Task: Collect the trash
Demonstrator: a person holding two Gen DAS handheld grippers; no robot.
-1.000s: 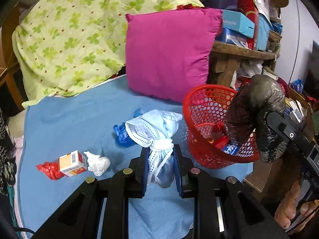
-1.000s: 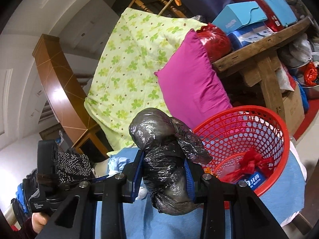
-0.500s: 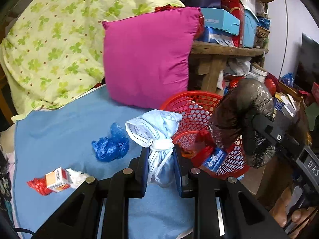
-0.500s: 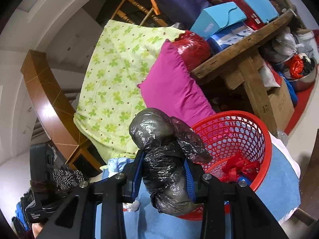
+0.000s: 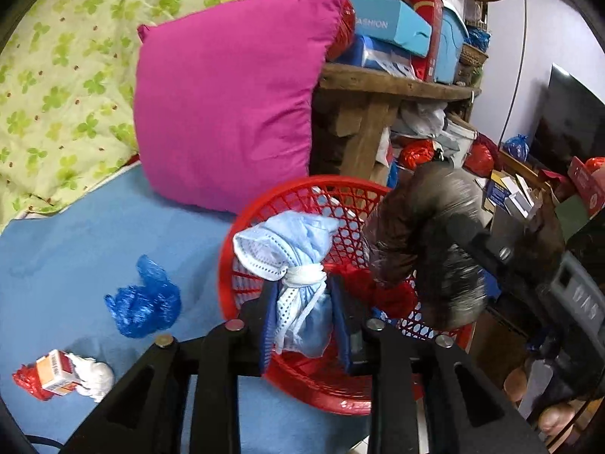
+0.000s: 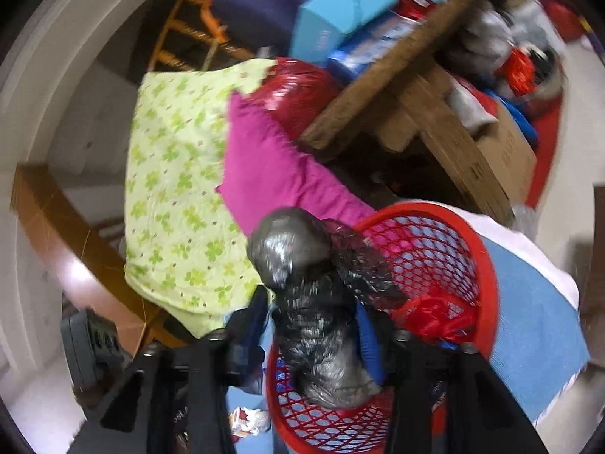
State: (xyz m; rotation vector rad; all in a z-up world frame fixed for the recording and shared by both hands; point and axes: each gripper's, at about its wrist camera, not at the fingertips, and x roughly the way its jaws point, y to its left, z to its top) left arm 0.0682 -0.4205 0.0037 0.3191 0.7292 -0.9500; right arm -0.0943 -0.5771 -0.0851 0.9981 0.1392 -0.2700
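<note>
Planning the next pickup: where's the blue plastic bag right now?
In the left wrist view, the blue plastic bag lies on the blue cloth, left of the red basket and up-right of the small carton.

A lived-in home, cluttered: a bed with a blue sheet (image 5: 68,234), pink pillow (image 5: 230,98) at twelve o'clock, floral quilt (image 5: 56,56) at ten, wooden table (image 5: 393,87) stacked with boxes at one.

Both hand-held grippers (image 5: 302,312) (image 6: 314,325), jaws just opening, angled downward
</note>
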